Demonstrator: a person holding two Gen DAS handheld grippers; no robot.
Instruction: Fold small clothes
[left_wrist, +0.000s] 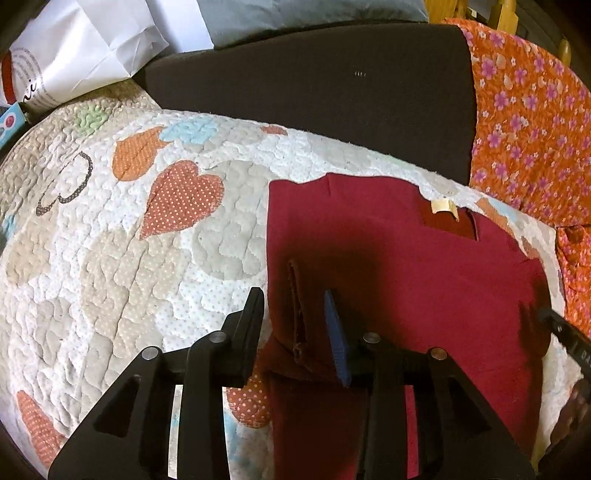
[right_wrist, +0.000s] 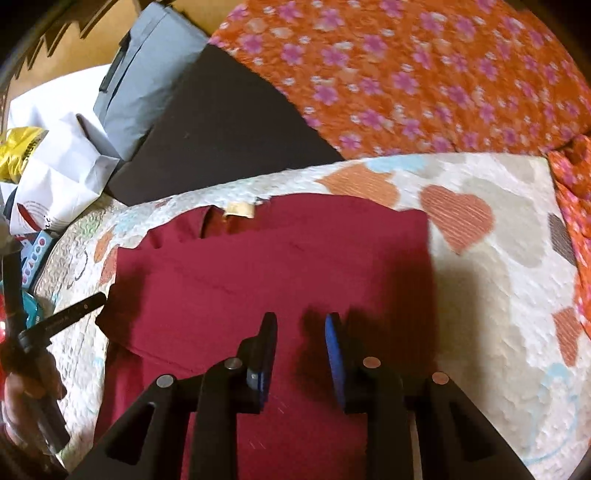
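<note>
A dark red garment (left_wrist: 406, 266) lies flat on a quilted heart-pattern bedspread (left_wrist: 110, 240), with a cream neck label (left_wrist: 443, 205) at its far edge. My left gripper (left_wrist: 293, 302) is open over the garment's left edge, where a hemmed sleeve fold (left_wrist: 297, 314) lies between the fingers. In the right wrist view the garment (right_wrist: 258, 266) fills the middle, label (right_wrist: 240, 210) at the top. My right gripper (right_wrist: 301, 325) is open and empty just above the cloth. The left gripper's finger (right_wrist: 79, 306) shows at the garment's left edge.
A dark brown cushion (left_wrist: 314, 92) lies beyond the bedspread. An orange flowered cloth (left_wrist: 528, 122) lies at the right. A white paper bag (left_wrist: 85, 48) and a grey pillow (right_wrist: 144, 85) sit at the far left. The right gripper's tip (left_wrist: 561, 328) shows at the right edge.
</note>
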